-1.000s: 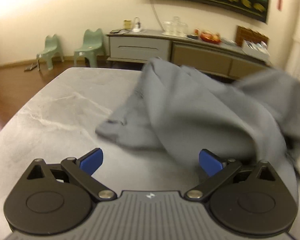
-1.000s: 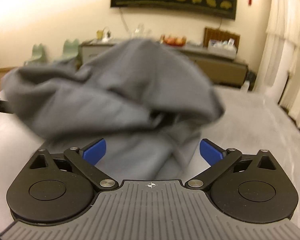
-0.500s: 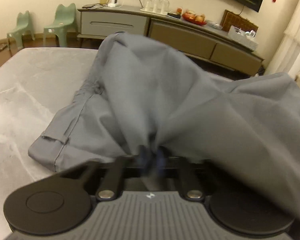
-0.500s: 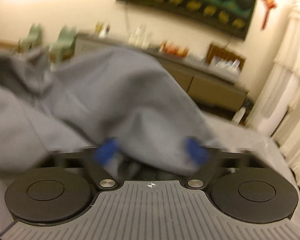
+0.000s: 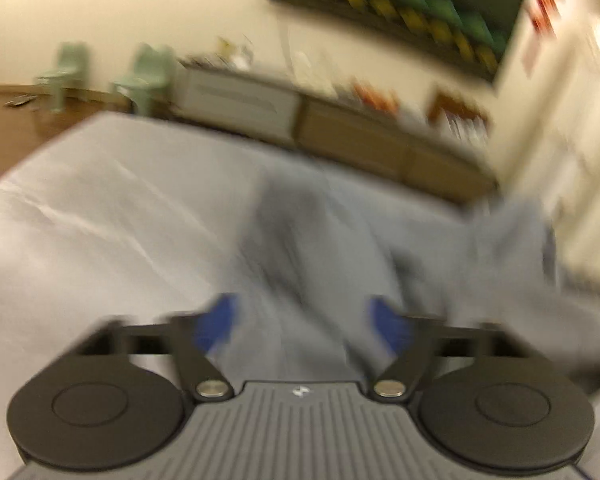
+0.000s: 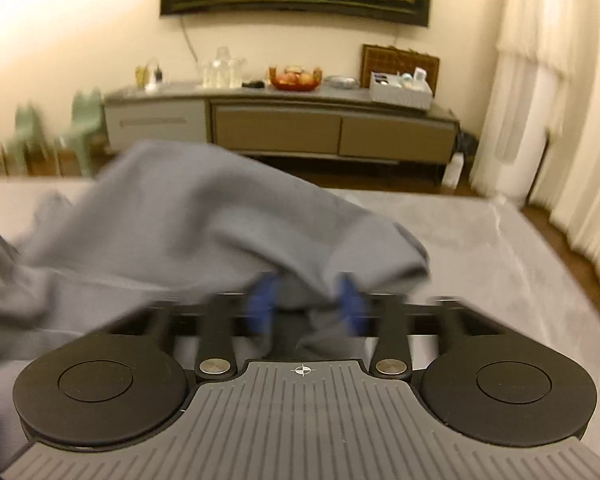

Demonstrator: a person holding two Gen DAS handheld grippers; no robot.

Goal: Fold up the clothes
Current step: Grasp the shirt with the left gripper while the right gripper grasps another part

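The left gripper (image 5: pixel 302 322) was opening, jaws wide, nothing pinched; the right gripper (image 6: pixel 306 304) was opening too, a fold of cloth between its blurred pads (image 6: pixel 350 304). The grey garment (image 6: pixel 188 224) lay heaped on the table (image 6: pixel 480 240), spreading toward nine o'clock. At twelve o'clock stood a sideboard (image 6: pixel 284 128).

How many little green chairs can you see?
2. Both little green chairs stand side by side on the floor left of the sideboard: one nearer it, one farther left. Others may be hidden.
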